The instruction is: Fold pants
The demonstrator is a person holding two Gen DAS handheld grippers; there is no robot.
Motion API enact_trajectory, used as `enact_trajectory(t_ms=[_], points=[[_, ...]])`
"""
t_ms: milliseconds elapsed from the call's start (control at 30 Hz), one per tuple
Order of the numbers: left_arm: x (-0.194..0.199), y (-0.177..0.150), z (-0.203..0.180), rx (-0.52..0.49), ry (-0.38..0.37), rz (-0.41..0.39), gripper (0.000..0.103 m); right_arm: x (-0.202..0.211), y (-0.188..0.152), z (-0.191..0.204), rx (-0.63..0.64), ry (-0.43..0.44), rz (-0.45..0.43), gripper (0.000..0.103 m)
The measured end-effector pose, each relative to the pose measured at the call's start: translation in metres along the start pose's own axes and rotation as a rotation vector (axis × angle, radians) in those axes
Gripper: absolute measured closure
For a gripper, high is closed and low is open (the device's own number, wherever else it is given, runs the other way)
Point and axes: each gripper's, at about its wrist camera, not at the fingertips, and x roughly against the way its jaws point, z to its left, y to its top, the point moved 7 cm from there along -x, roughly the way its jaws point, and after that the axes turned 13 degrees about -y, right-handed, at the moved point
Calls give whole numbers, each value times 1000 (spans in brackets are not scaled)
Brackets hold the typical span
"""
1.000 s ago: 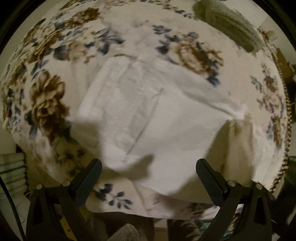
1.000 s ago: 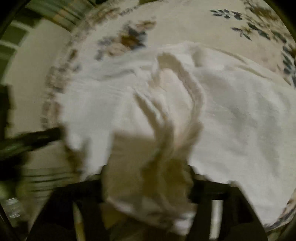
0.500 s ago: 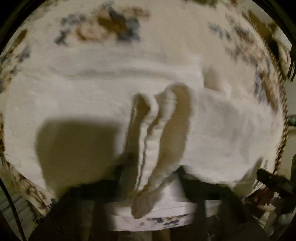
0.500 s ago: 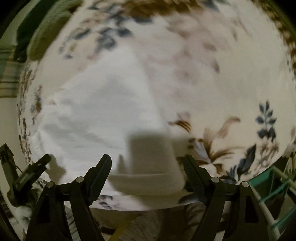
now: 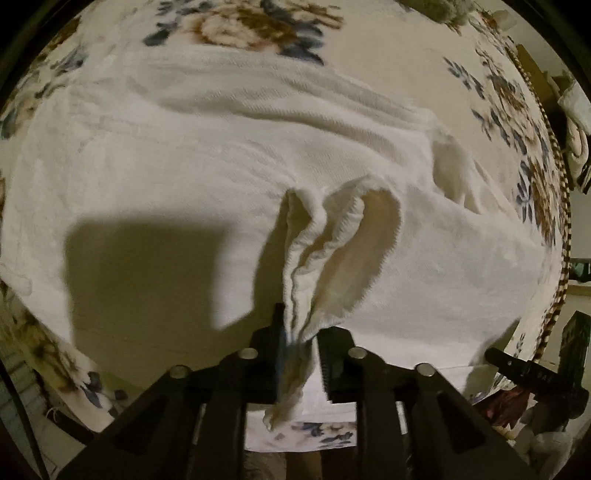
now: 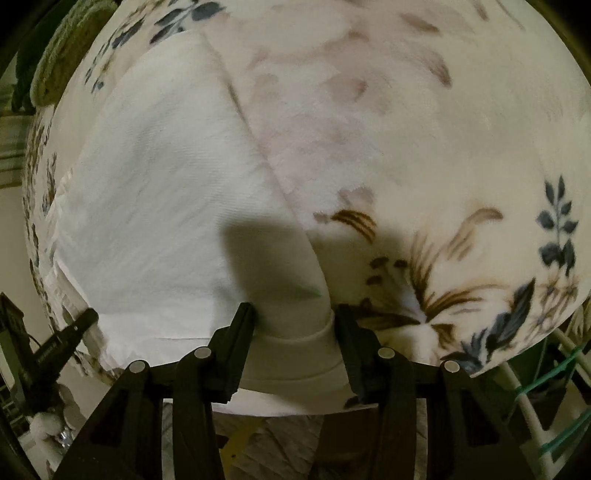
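White pants (image 5: 221,177) lie spread on a floral blanket (image 5: 388,62). My left gripper (image 5: 299,332) is shut on a bunched, ribbed edge of the pants (image 5: 332,243), which rises in a pleated fold in front of the camera. In the right wrist view the pants (image 6: 166,192) lie flat at the left, with a straight edge running diagonally. My right gripper (image 6: 293,321) is open, its fingers on either side of the folded near corner of the pants (image 6: 295,332) at the blanket's front edge. The right gripper also shows in the left wrist view (image 5: 517,365).
The floral blanket (image 6: 424,147) covers the surface. A green knitted cloth (image 6: 62,55) lies at the far left corner, also in the left wrist view (image 5: 436,9). The blanket's braided edge (image 5: 557,206) runs on the right. White and green cords (image 6: 546,384) hang at the lower right.
My left gripper went from open above the flat pants to shut on a bunched edge. My right gripper let go of its bunch and now straddles the near corner, open.
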Motion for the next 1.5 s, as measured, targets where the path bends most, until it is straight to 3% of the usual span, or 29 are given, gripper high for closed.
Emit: enact_trajectory(t_ms=[67, 133, 233, 300, 467, 700, 800, 933, 1033, 1100, 1167, 1233, 1367, 1400, 1433, 1500], points=[[12, 1, -2, 18, -13, -56, 58, 10, 5, 4, 17, -39, 0, 47], [25, -4, 1, 25, 16, -83, 17, 19, 4, 14, 45, -106, -24, 21], [42, -12, 7, 41, 61, -126, 10, 39, 0, 38, 120, -264, -120, 15], [52, -15, 12, 53, 85, -153, 10, 49, -3, 62, 158, -310, -181, 10], [72, -22, 36, 117, 101, -207, 10, 67, 0, 115, 178, -344, -275, 10], [90, -29, 81, 256, 92, -256, 10, 87, -26, 141, 241, -331, -292, 10], [92, -32, 104, 378, 31, -294, 10, 83, -36, 155, 258, -306, -281, 10], [86, -49, 158, 673, -144, -397, 10, 77, -41, 183, 286, -245, -260, 10], [72, -62, 199, 862, -235, -465, 12, 64, -42, 207, 317, -186, -226, 10], [69, -64, 215, 914, -284, -514, 12, 58, -43, 226, 347, -179, -223, 10], [70, -55, 223, 905, -315, -568, 20, 53, -43, 238, 371, -174, -234, 10], [74, -38, 225, 839, -332, -598, 66, 49, -43, 247, 382, -173, -237, 10], [76, -19, 218, 726, -281, -580, 70, 42, -44, 255, 373, -193, -231, 10], [76, -20, 218, 717, -277, -582, 68, 40, -45, 253, 372, -212, -232, 10], [73, -20, 221, 715, -283, -581, 60, 39, -43, 251, 369, -223, -229, 10], [65, -18, 226, 725, -317, -585, 56, 36, -44, 247, 357, -229, -220, 10]])
